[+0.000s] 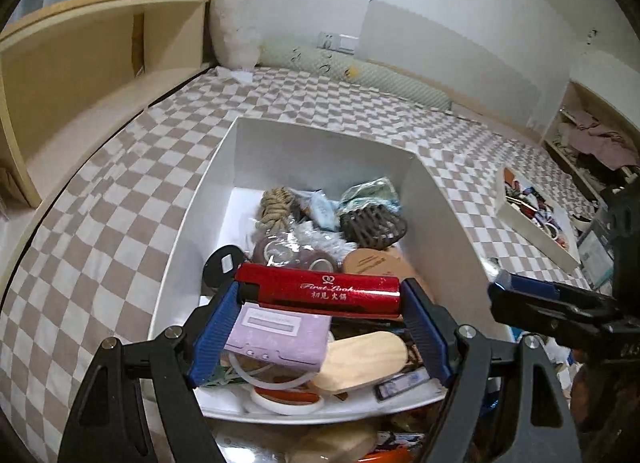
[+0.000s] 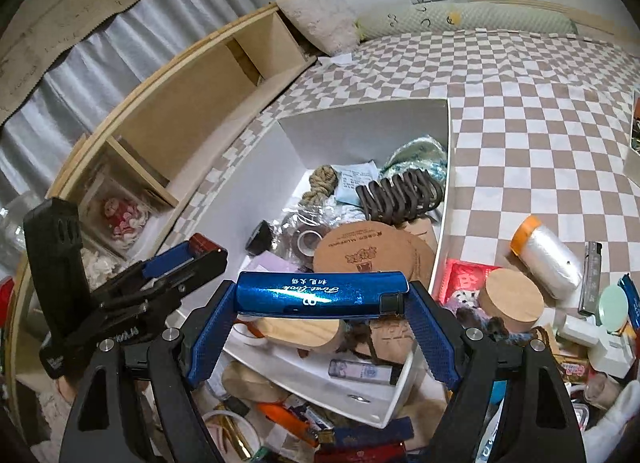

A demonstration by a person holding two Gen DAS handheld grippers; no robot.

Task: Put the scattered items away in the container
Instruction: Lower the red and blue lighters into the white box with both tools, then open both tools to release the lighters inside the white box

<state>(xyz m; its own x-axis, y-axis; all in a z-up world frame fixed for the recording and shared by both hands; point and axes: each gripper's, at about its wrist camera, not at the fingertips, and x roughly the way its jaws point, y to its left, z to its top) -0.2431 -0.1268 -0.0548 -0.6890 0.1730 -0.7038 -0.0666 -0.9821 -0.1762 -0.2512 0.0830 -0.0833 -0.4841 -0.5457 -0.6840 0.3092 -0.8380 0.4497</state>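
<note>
My left gripper (image 1: 320, 295) is shut on a red lighter (image 1: 318, 289), held crosswise between its blue pads above the near end of the white box (image 1: 200, 199). My right gripper (image 2: 322, 297) is shut on a blue lighter (image 2: 320, 293), also held crosswise, over the box's near corner (image 2: 372, 123). The box holds several items: a rope knot (image 1: 276, 203), a dark slatted soap dish (image 1: 372, 225), round cork coasters (image 2: 360, 251) and a lilac case (image 1: 280, 333). In each wrist view the other gripper shows at the side, the right one (image 1: 532, 299) and the left one (image 2: 184, 259).
The box sits on a checked bedspread (image 1: 120, 191). Scattered items lie right of it: a plastic film roll (image 2: 548, 251), a wooden round box (image 2: 512, 295), a grey lighter (image 2: 591, 275). A wooden shelf (image 1: 80, 59) runs along the left; a second white tray (image 1: 532, 215) lies far right.
</note>
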